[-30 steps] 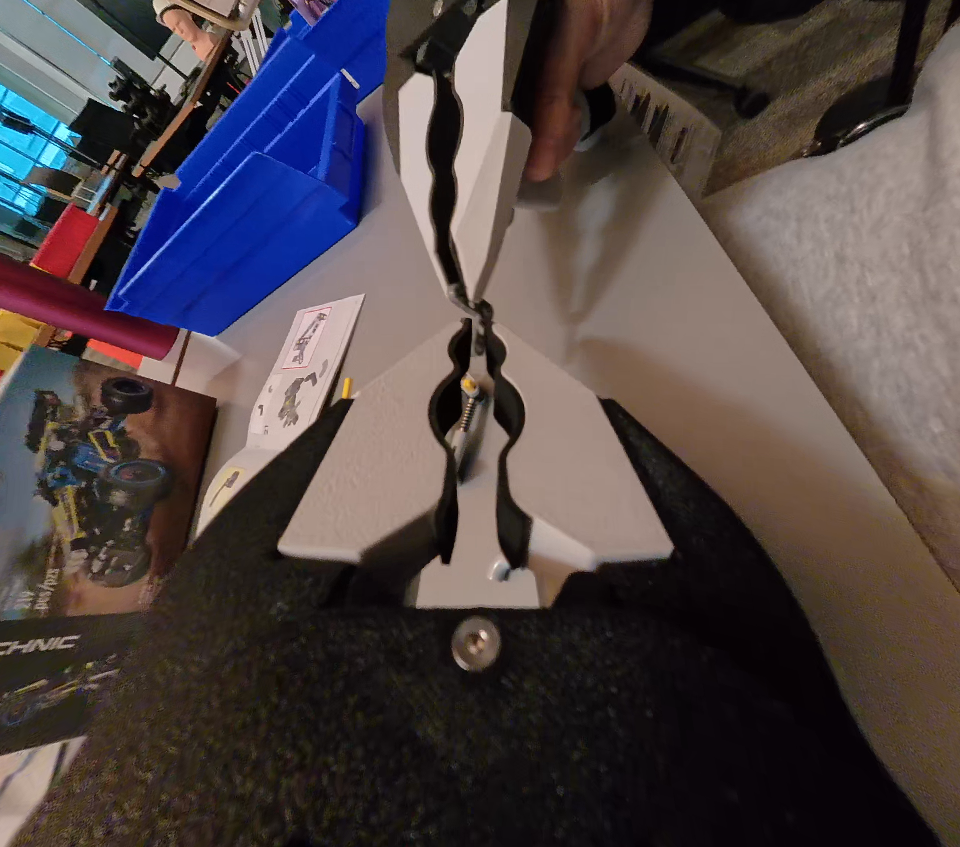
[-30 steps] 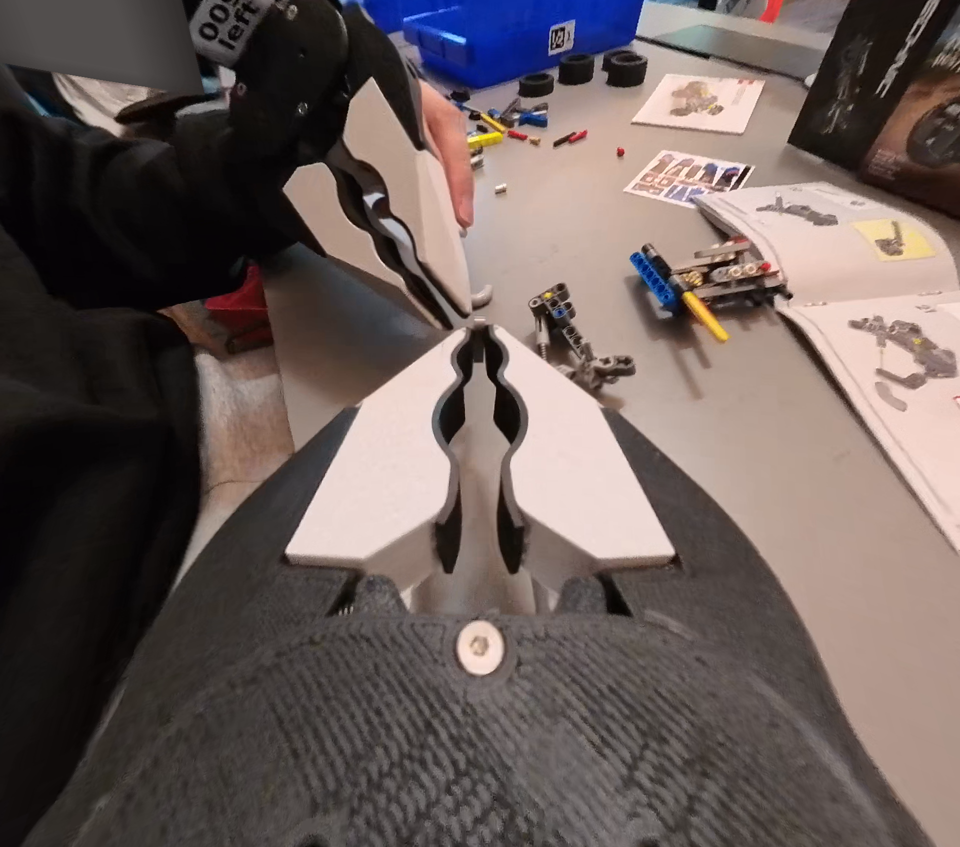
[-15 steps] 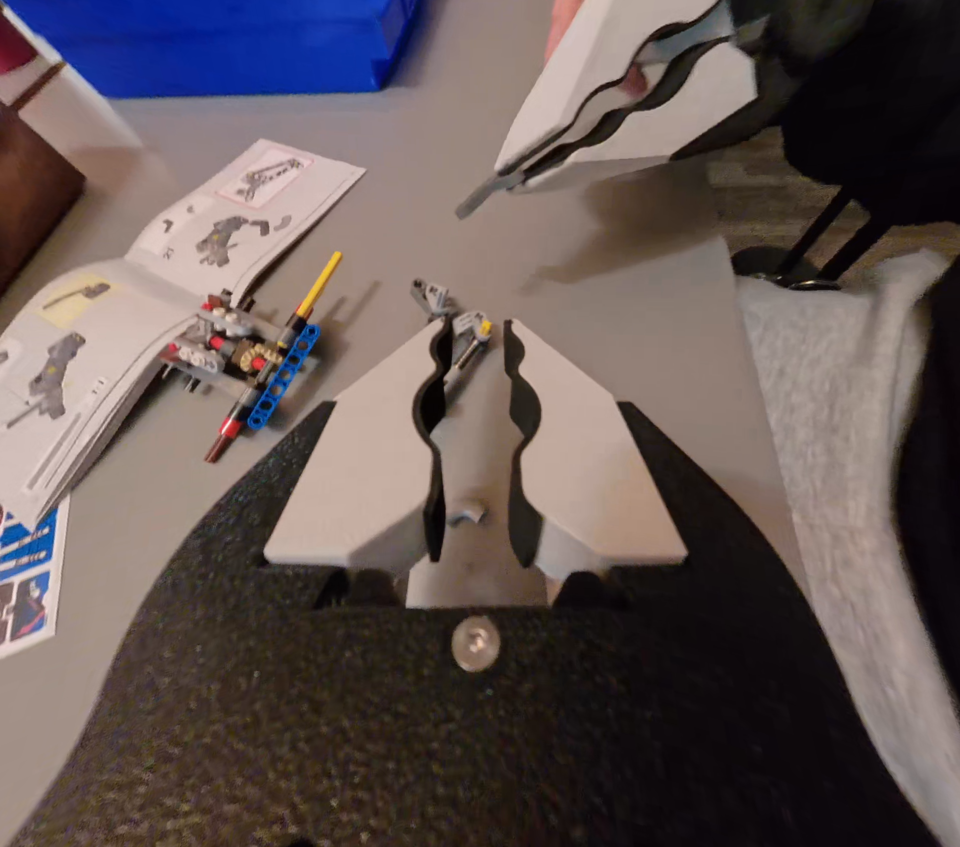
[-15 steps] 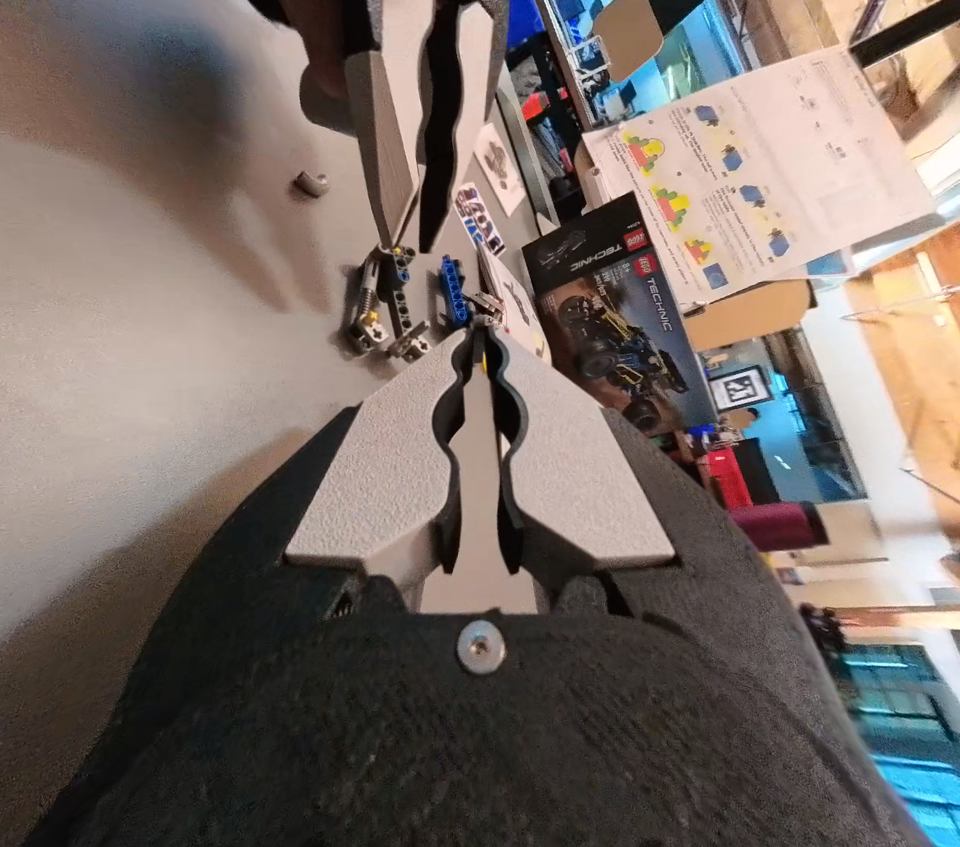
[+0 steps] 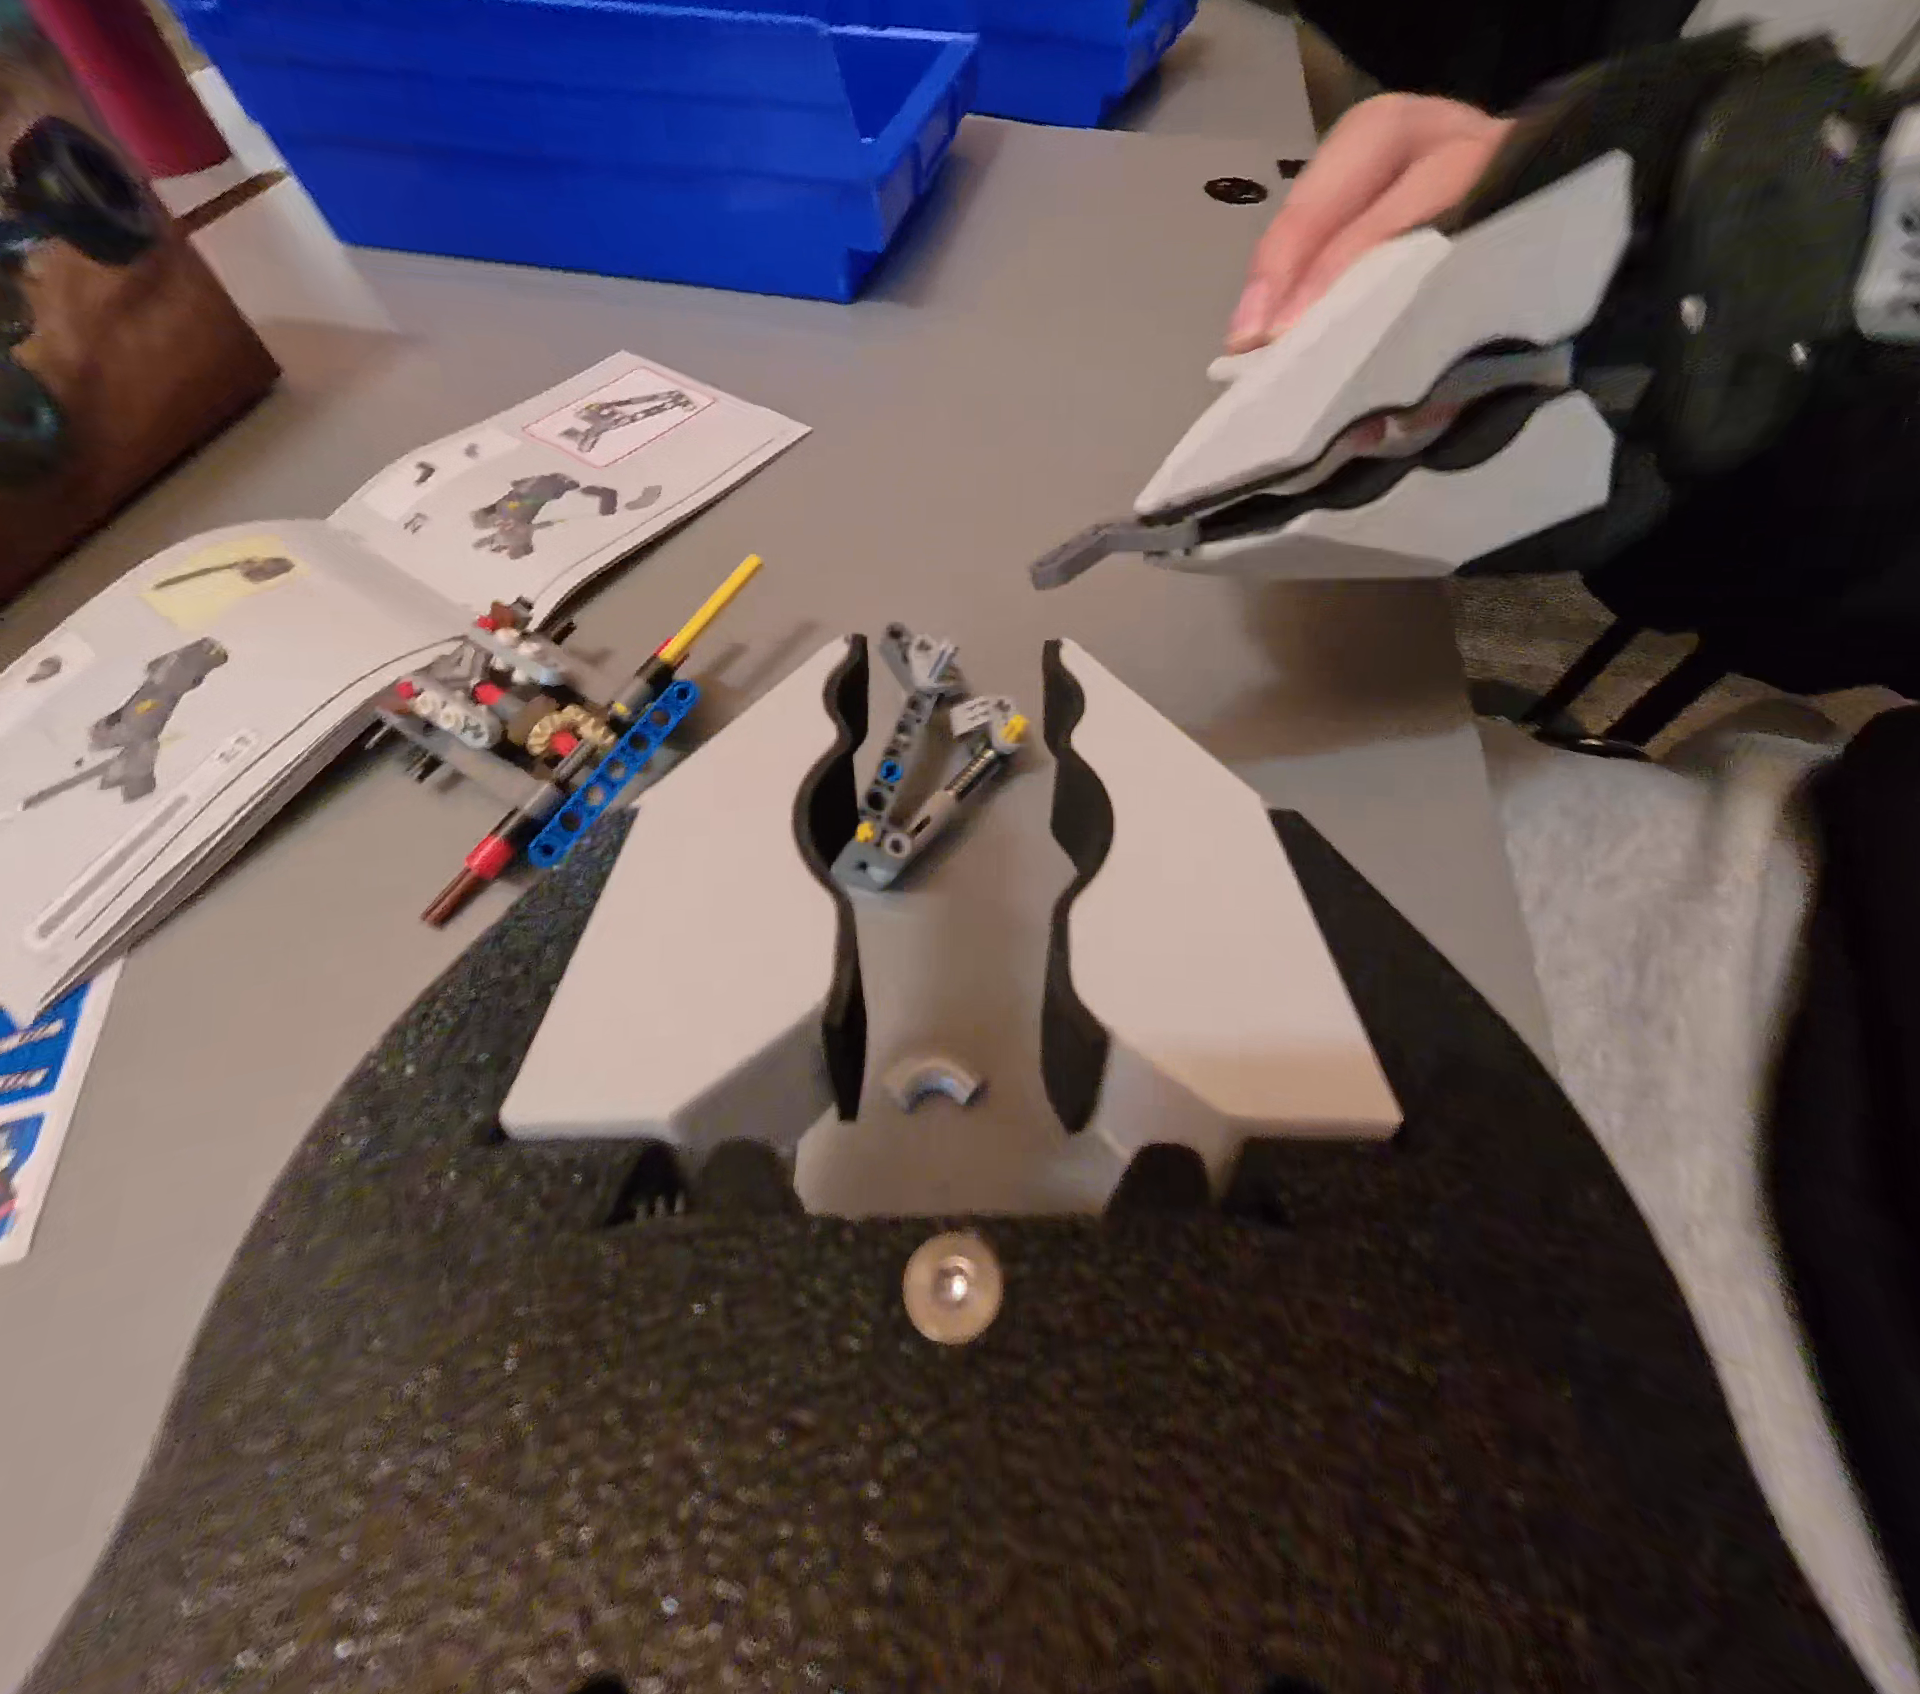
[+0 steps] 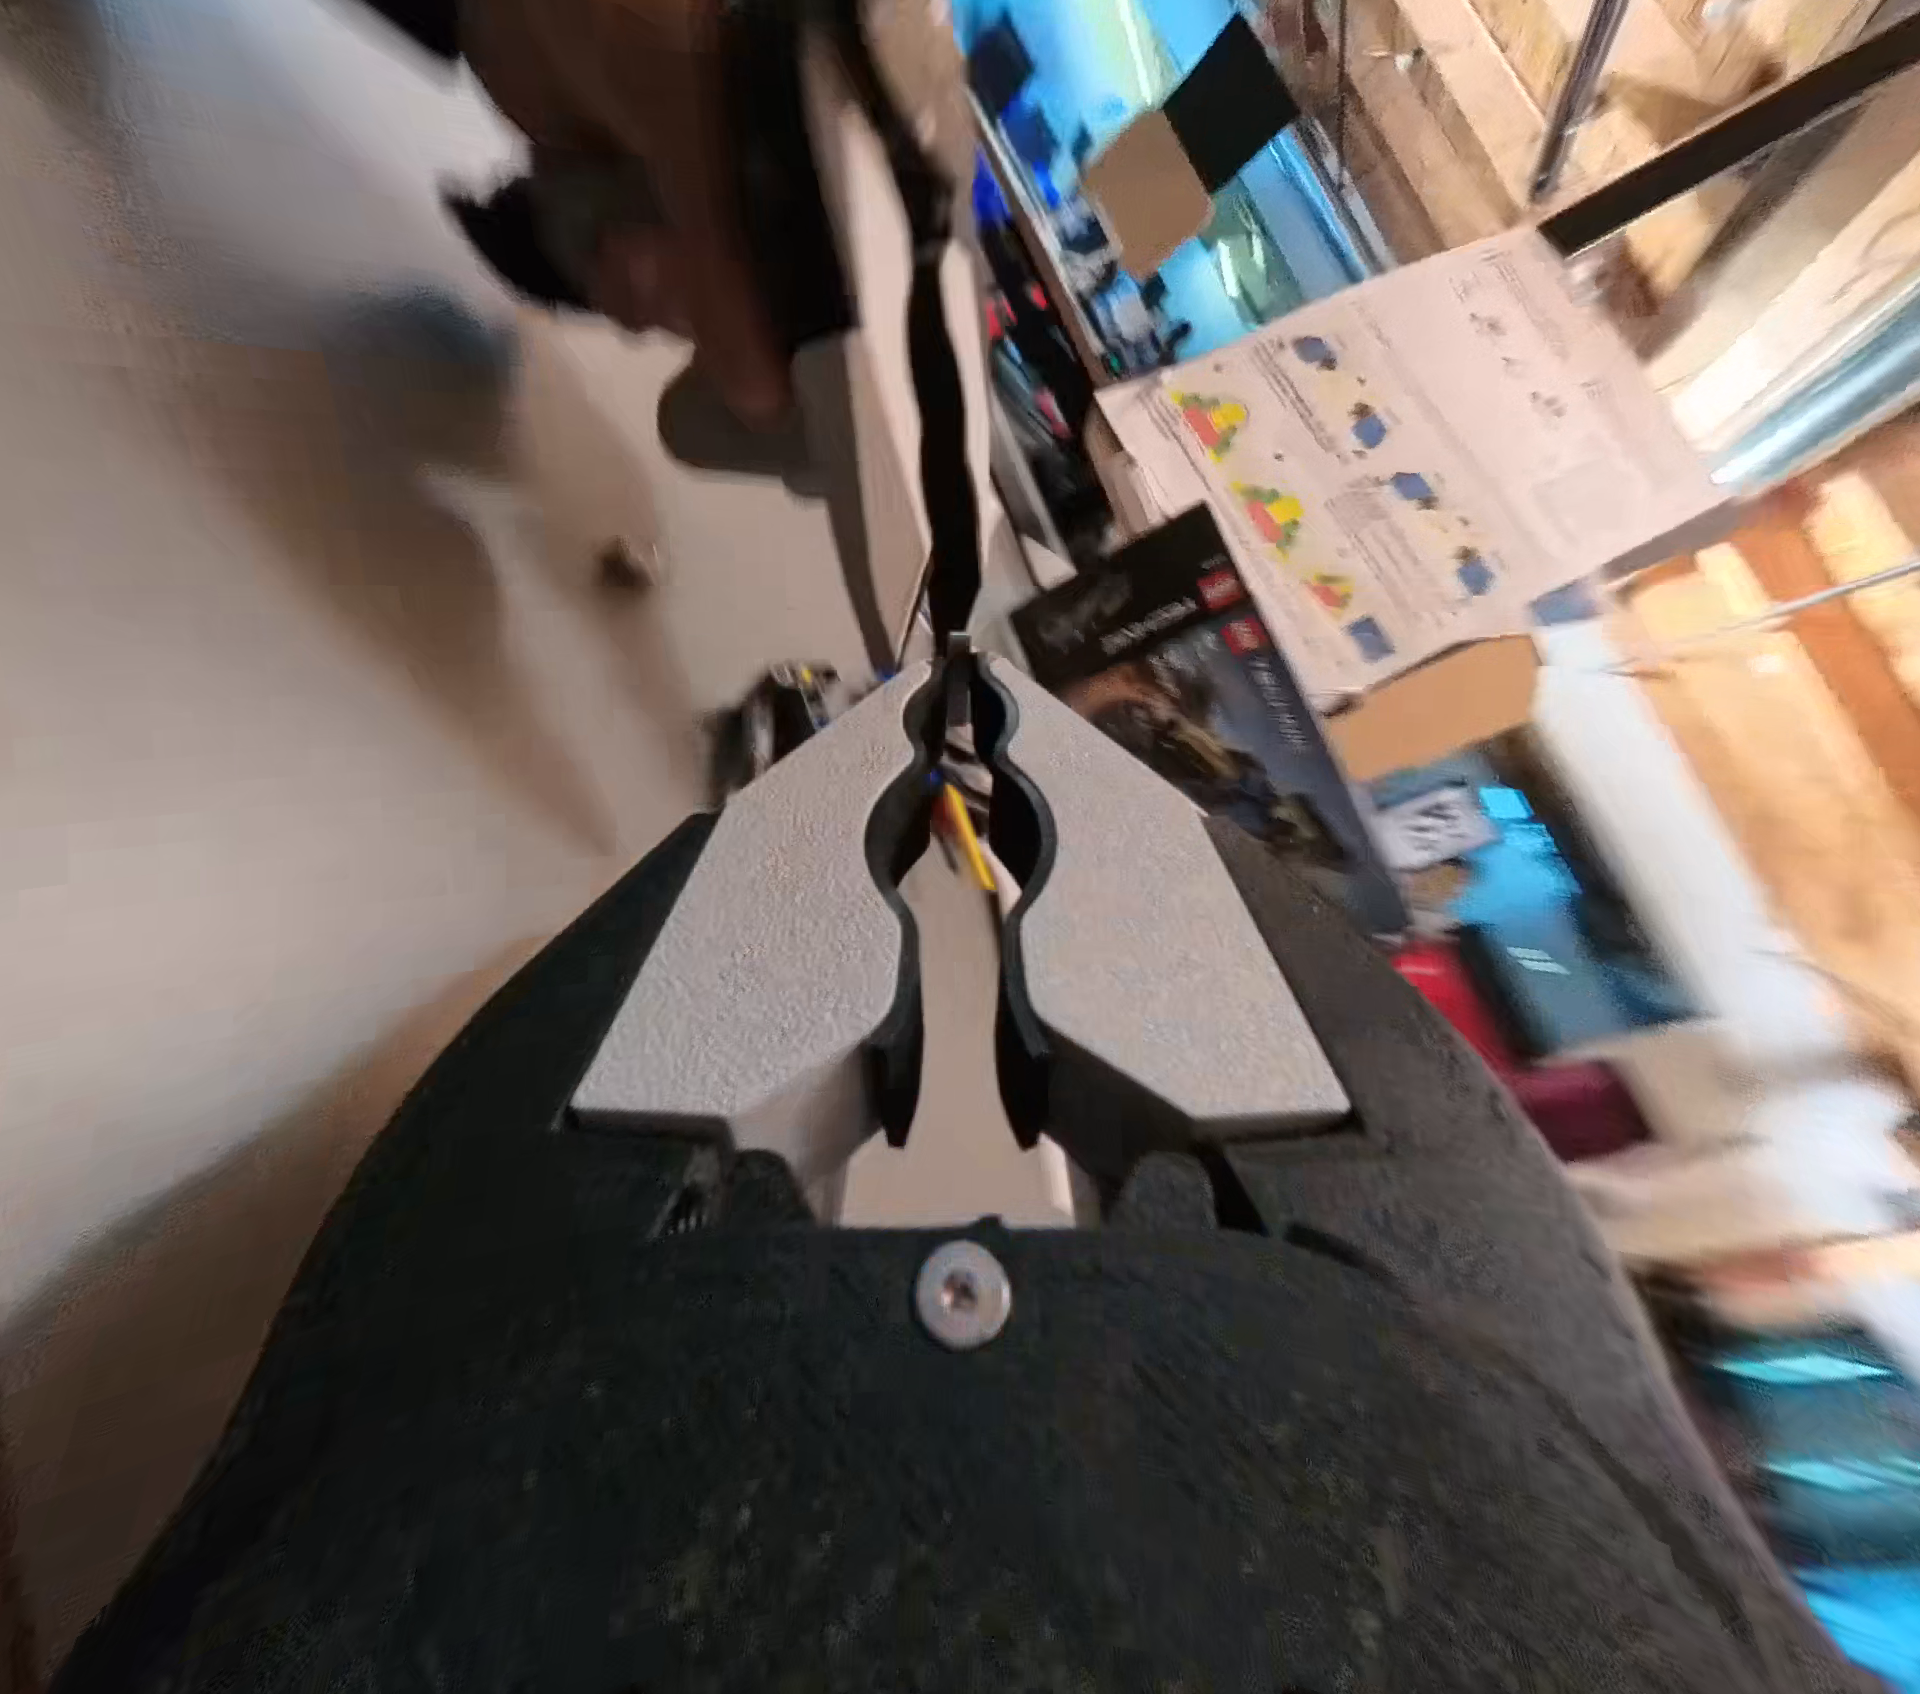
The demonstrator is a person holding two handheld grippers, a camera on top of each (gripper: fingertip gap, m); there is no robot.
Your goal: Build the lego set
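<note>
Left gripper [image 5: 951,657] jaws apart, hovering over the small grey assembly [image 5: 920,761] on the table [image 5: 987,397]. Right gripper [image 5: 1169,538] jaws clamped on a grey beam [image 5: 1101,548], just right of that assembly; the right wrist view is blurred, so the grip there is unclear. Larger assembly [image 5: 551,730] and manual [image 5: 312,584] lie to its left.

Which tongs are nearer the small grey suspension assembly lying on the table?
Left. The left tongs are open, framing the suspension assembly; the right tongs hover off to its right, gripping a dark grey beam.
</note>
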